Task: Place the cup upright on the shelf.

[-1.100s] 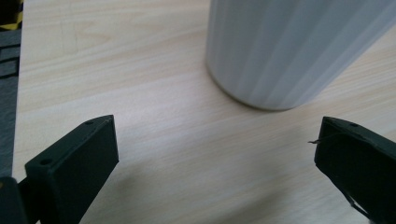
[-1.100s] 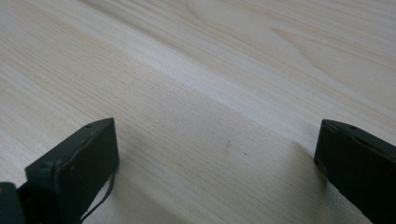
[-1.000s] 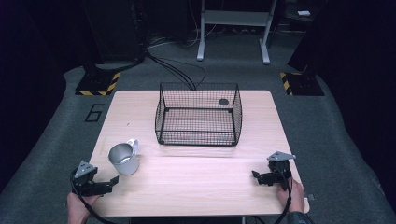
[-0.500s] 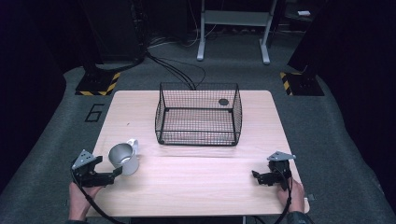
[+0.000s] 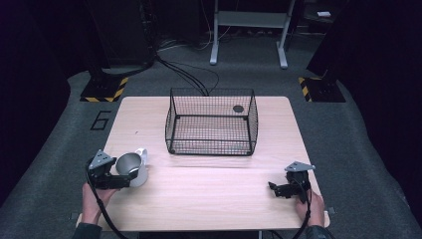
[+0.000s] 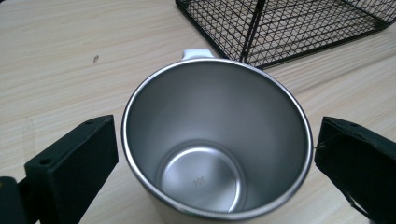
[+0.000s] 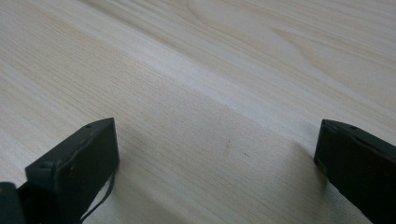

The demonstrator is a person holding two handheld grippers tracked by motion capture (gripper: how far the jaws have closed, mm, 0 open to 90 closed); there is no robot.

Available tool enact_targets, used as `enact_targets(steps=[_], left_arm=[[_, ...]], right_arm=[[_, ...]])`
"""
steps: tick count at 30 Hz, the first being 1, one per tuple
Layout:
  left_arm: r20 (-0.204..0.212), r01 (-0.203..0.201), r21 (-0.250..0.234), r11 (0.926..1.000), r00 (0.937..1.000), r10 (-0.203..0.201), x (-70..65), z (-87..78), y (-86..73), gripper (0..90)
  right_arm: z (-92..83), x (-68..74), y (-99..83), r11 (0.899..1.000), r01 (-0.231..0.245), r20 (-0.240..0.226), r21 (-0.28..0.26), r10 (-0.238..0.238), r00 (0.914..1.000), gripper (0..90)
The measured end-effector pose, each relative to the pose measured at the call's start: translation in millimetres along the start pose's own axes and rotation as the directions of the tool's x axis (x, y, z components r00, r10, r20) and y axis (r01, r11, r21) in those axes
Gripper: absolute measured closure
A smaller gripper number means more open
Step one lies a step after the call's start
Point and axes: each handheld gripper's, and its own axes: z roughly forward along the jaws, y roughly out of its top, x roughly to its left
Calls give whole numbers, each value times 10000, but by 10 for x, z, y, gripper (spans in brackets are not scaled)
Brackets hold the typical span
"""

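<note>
Count: one steel mug with a white outer wall and white handle (image 6: 217, 140), one black wire-mesh basket (image 5: 211, 122), one pale wooden table (image 5: 209, 194), two black two-jaw grippers.

Left gripper (image 6: 217, 154): jaws spread wide, released, one on each side of the mug's rim. Narrow gaps show on both sides; contact cannot be confirmed. The mug sits directly between the jaws, mouth tipped toward this gripper's camera, so its long axis leans back toward the claw. Handle points away from the claw, toward the basket beyond.

Right gripper (image 7: 217, 154): jaws wide apart, released, nothing between them but bare tabletop. In the high view it lies well apart from the mug, basket ahead and to its left.
</note>
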Motion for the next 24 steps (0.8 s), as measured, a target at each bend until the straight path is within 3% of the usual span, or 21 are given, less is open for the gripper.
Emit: enact_targets(steps=[10,15,24], left_arm=[[-165,-164,242,9996,9997,168,-35,150,48,0],[-431,-184,239,9995,9989,194,-50,176,53,45],[-461,-232,367,9991,9986,249,-57,171,55,58]], right_arm=[[0,0,0,10000,-3,1,2,3,10000,0],[0,1,0,10000,-15,1,1,15,10000,0],[0,0,0,10000,-1,0,2,1,10000,0]])
